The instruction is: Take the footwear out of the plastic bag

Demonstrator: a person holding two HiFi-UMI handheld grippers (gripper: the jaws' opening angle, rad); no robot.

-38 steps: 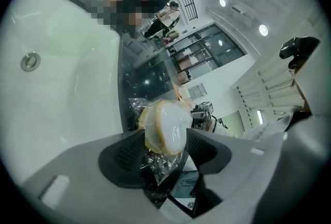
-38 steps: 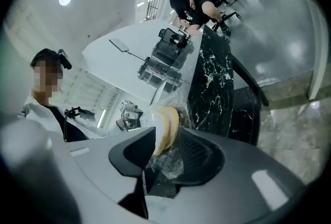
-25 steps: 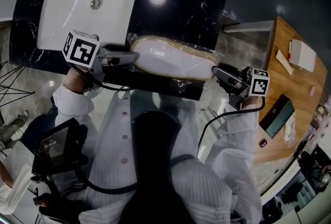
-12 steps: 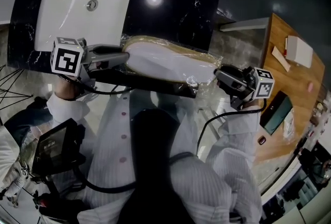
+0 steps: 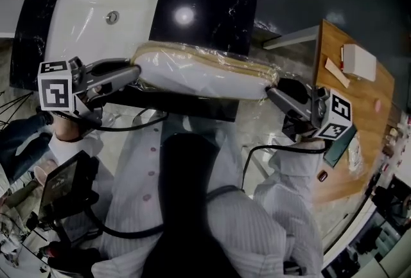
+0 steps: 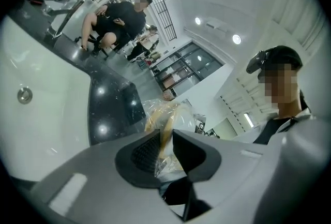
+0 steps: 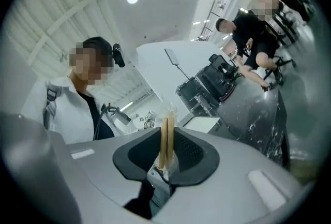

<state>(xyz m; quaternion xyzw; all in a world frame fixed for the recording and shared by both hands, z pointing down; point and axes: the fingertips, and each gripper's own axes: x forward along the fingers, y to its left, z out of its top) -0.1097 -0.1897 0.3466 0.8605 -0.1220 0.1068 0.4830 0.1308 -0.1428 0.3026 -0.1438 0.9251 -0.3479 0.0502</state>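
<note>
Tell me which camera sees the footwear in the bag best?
The head view: the whole bagged footwear shows there, long and white with tan edging. The left gripper view shows only a crinkly plastic end of it; the right gripper view shows just thin tan edges.

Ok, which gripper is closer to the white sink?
Left. The left gripper holds one end of the bagged slippers just in front of the sink; the right gripper holds the other end, well off to the side.
</note>
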